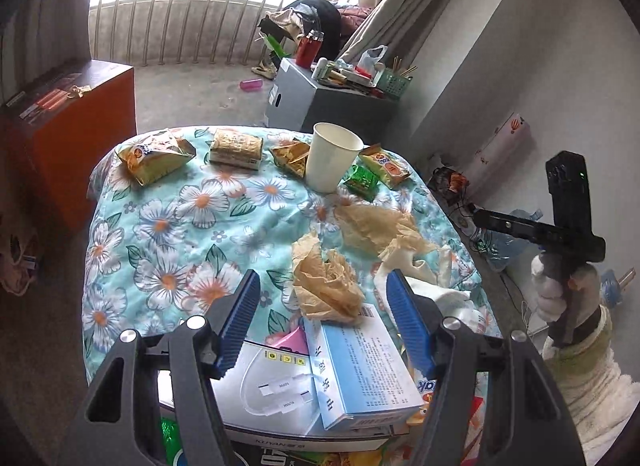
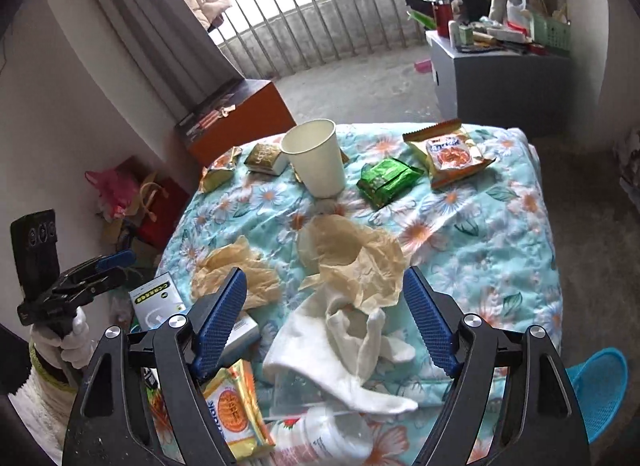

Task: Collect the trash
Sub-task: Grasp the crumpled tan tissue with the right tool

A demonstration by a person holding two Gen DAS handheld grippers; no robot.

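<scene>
A floral cloth (image 1: 180, 225) covers the table, littered with trash. My left gripper (image 1: 322, 282) is open, hovering over a crumpled brown paper (image 1: 326, 286) and a pale blue box (image 1: 360, 370). My right gripper (image 2: 325, 276) is also open, above a second brown paper (image 2: 352, 254) and a white glove (image 2: 340, 350); nothing is pinched. A white paper cup (image 2: 316, 161) stands upright at the far side, beside a green wrapper (image 2: 386, 181) and an orange snack packet (image 2: 452, 153). Near the front edge lie a yellow biscuit pack (image 2: 236, 406) and a plastic bottle (image 2: 320, 438).
An orange cabinet (image 1: 68, 137) stands left of the table and a cluttered grey cabinet (image 1: 320, 105) behind it. Red bags (image 2: 152, 201) sit on the floor by the wall. A blue perforated seat (image 2: 600, 386) is at the near right corner.
</scene>
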